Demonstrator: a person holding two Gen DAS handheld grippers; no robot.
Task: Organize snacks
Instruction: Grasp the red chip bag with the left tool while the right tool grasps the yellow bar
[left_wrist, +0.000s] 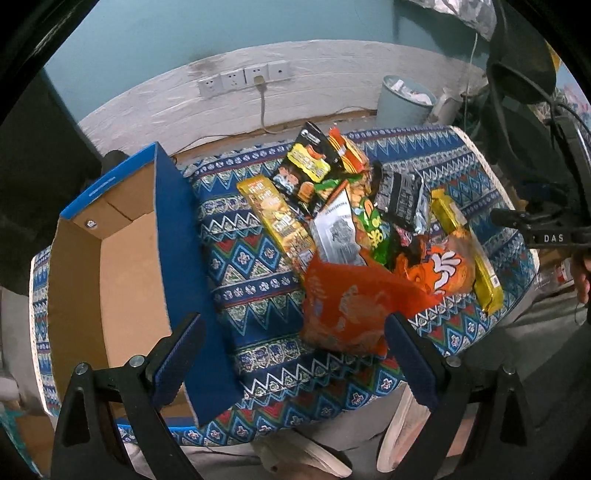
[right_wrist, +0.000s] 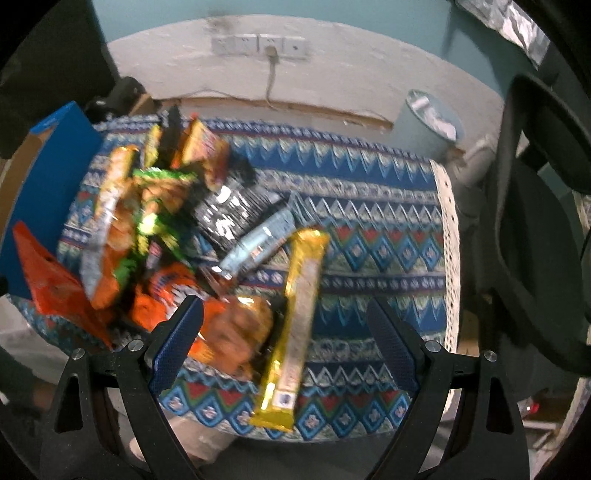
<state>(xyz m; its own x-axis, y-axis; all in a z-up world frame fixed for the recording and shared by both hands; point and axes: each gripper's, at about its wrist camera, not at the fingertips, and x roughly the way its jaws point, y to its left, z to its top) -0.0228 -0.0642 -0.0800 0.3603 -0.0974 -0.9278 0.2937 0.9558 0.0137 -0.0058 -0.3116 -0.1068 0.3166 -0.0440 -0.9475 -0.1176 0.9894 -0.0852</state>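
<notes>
1. Right now both your tools are spread wide and hold nothing: the left gripper (left_wrist: 291, 354) hangs over the near edge of the table (left_wrist: 258, 295), and the right gripper (right_wrist: 284, 343) hangs over the near right part of the snack pile.
2. Nearest your left tool lies the orange bag (left_wrist: 343, 306), flat on the cloth. To take it well, I would come down over its near edge, pinch a single layer and lift before swinging left.
3. Nearest your right tool is the gold bar (right_wrist: 295, 325), lying lengthwise toward you; close across its narrow width, not along it.
4. Beyond these the pile overlaps, so lift top packets first.
5. Leftward stands one cardboard box (left_wrist: 110, 258), open and with nothing in it; that looks like the place for everything.
6. By my count: one box, two gold bars, one pale blue bar (right_wrist: 258, 243), roughly ten packets in all, though blur hides some.
</notes>
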